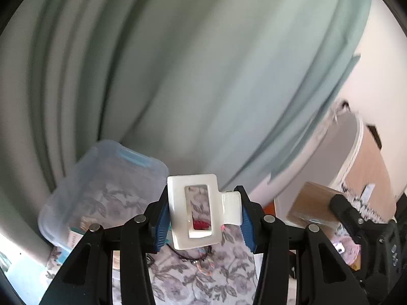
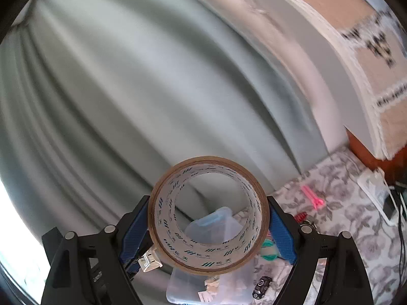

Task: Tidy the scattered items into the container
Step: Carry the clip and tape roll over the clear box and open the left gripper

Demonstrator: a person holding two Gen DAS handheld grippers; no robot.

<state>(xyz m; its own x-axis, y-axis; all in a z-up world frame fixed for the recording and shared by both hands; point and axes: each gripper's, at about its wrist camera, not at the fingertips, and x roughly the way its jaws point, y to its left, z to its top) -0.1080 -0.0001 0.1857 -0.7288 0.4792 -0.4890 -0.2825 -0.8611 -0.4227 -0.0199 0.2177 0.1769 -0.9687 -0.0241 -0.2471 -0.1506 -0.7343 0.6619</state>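
Blue-padded fingers of the left gripper pinch a white clip, held above the floral cloth just right of the clear bin. Right gripper clamps a tape roll above the bin.

A glossy white rectangular hair clip with an open window through its middle stands upright, held off the floral-clothed table. A roll of brown packing tape (white core printed with green logos) is lifted too, turned on edge so its hole faces the camera. The clear plastic container with a blue latch sits open on the far left of the table, a few small items lying inside it.
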